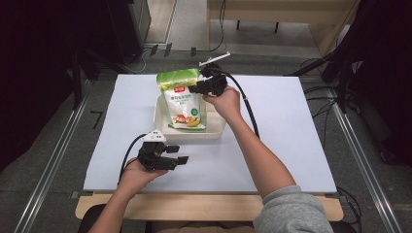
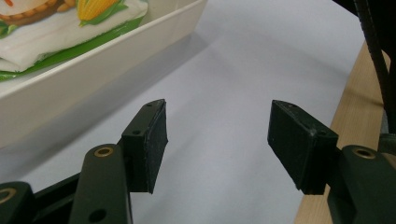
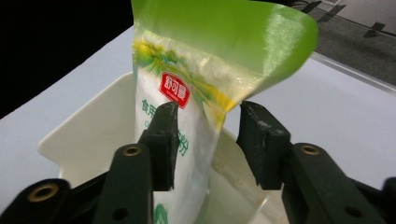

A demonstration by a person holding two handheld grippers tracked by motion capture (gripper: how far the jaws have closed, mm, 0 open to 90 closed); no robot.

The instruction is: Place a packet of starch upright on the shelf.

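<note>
The bag (image 1: pixel 182 99) leans in the tray (image 1: pixel 214 132), long axis running 12 to 6. The right gripper (image 1: pixel 200 86), at its 2 o'clock corner, has jaws half open, seemingly released; the left gripper (image 1: pixel 180 154) idles open.

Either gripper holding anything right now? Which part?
Nothing held. Right gripper jaws open around the bag edge, pads apart from it. Left gripper open.

The high view looks forward and down from above the person's side onto the whole white table sheet (image 1: pixel 272 145). The left gripper view sits low near the sheet, facing the white tray (image 2: pixel 93 65) side-on from close by. The right gripper view faces the upright green pouch (image 3: pixel 196 93) in that tray at very close range.
</note>
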